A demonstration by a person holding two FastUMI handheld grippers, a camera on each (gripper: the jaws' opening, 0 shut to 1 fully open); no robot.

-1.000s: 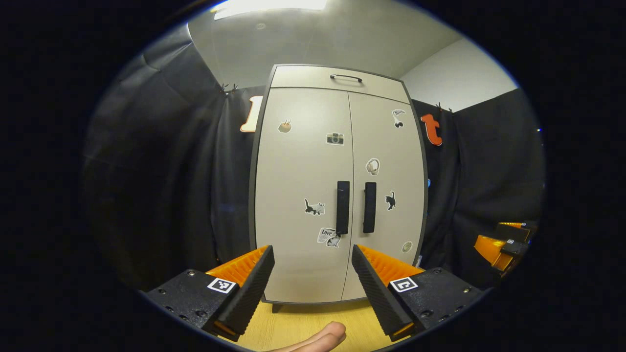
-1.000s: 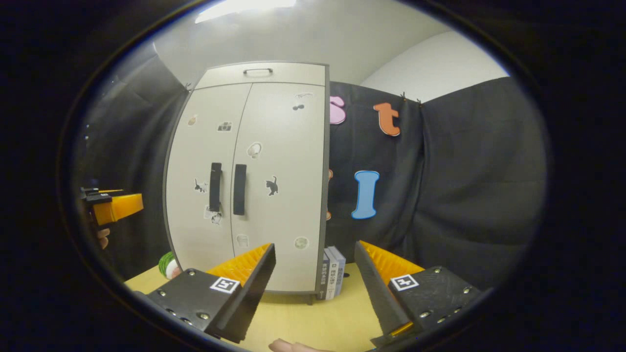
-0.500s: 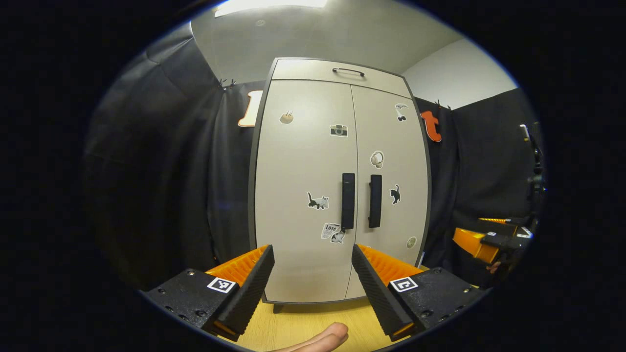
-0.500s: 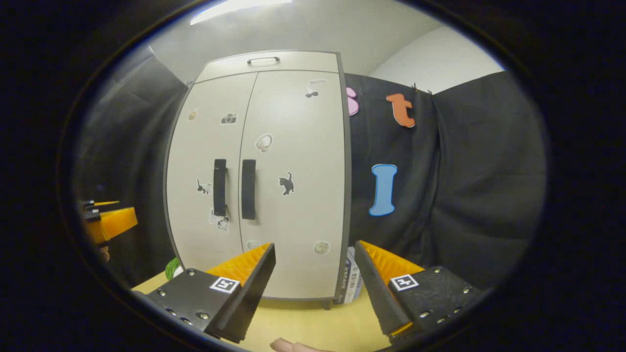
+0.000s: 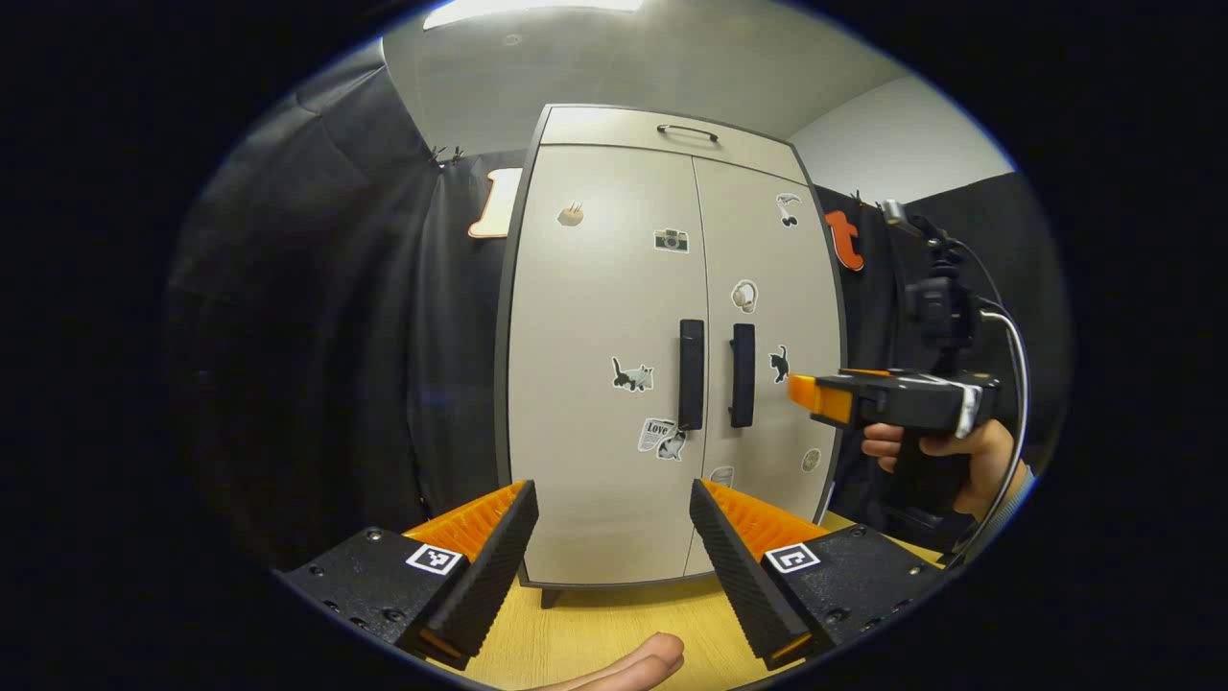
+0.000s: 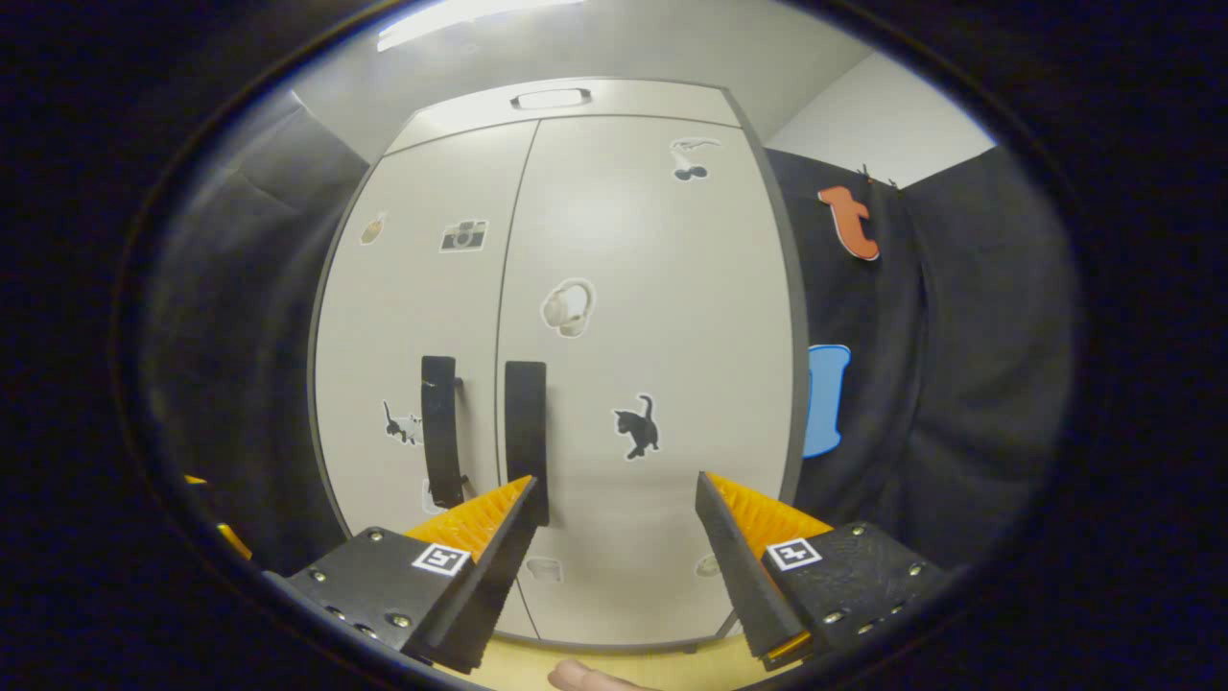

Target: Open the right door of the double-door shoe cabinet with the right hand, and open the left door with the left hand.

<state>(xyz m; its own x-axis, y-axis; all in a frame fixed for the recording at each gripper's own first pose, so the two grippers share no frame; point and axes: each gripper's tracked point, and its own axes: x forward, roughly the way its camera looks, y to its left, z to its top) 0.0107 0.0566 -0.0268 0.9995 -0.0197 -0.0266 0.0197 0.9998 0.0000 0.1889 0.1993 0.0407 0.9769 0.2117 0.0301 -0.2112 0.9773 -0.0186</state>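
Note:
A beige double-door shoe cabinet (image 5: 595, 307) (image 6: 652, 288) stands upright with both doors closed and small stickers on them. Two black vertical handles meet at the middle: the left door handle (image 5: 690, 374) (image 6: 439, 430) and the right door handle (image 5: 742, 375) (image 6: 526, 437). My left gripper (image 5: 614, 557) is open, well back from the cabinet, low in front of the left door. My right gripper (image 6: 619, 547) is open, close to the right door, with its left finger just below and beside the right handle. In the left gripper view the right gripper (image 5: 815, 395) is held by a hand, pointing at the right door.
The cabinet rests on a light wooden surface (image 5: 595, 624) (image 6: 614, 662). Black cloth walls hang on both sides of it. A small handle (image 5: 687, 131) sits on the cabinet's top panel. A fingertip (image 5: 633, 667) shows at the bottom of the left gripper view.
My right gripper has moved forward and leftwards, close to the right door and its handle. My left gripper has crept slightly nearer the cabinet. Both stayed open; the doors stayed closed.

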